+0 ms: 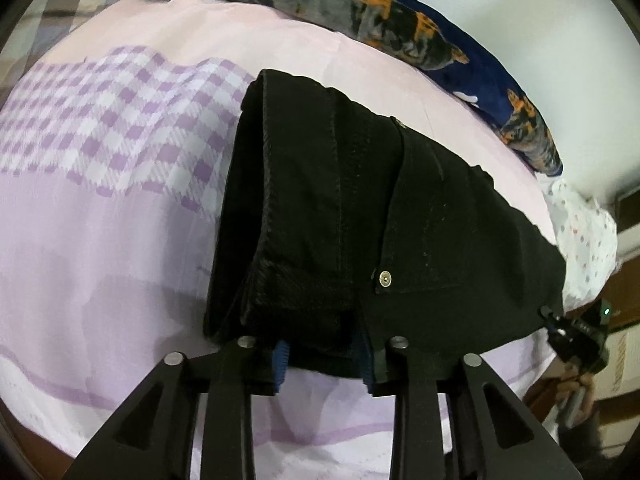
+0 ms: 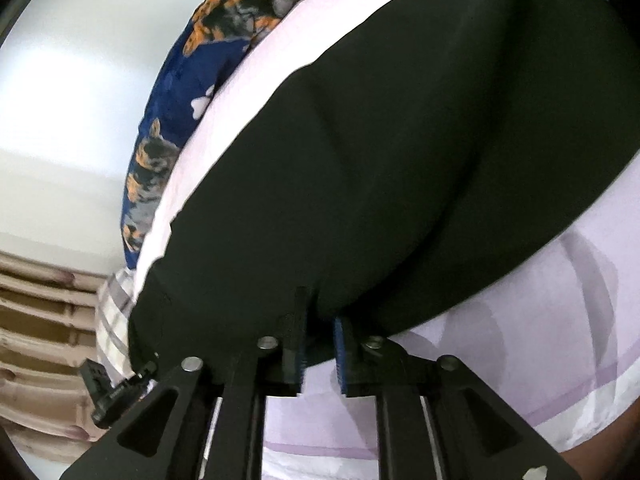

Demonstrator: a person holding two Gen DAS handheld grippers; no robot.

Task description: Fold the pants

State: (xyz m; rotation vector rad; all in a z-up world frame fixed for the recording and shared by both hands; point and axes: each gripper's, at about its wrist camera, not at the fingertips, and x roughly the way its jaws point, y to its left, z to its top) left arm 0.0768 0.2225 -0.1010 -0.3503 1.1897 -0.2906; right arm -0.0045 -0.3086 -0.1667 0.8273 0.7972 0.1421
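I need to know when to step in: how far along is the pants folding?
Done: black pants lie folded in layers on the bed sheet. In hand: left gripper and right gripper sit at the near edge, jaws parted. Left: perhaps one more fold.

Pants (image 1: 360,208) lie on bed (image 1: 120,240); blanket (image 1: 360,12) behind

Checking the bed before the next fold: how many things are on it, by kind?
Pants, black: 1
Blanket, navy with orange and grey print: 1
Sheet, pink with a purple check: 1
Dotted white cloth at the bed's edge: 1
Total: 4
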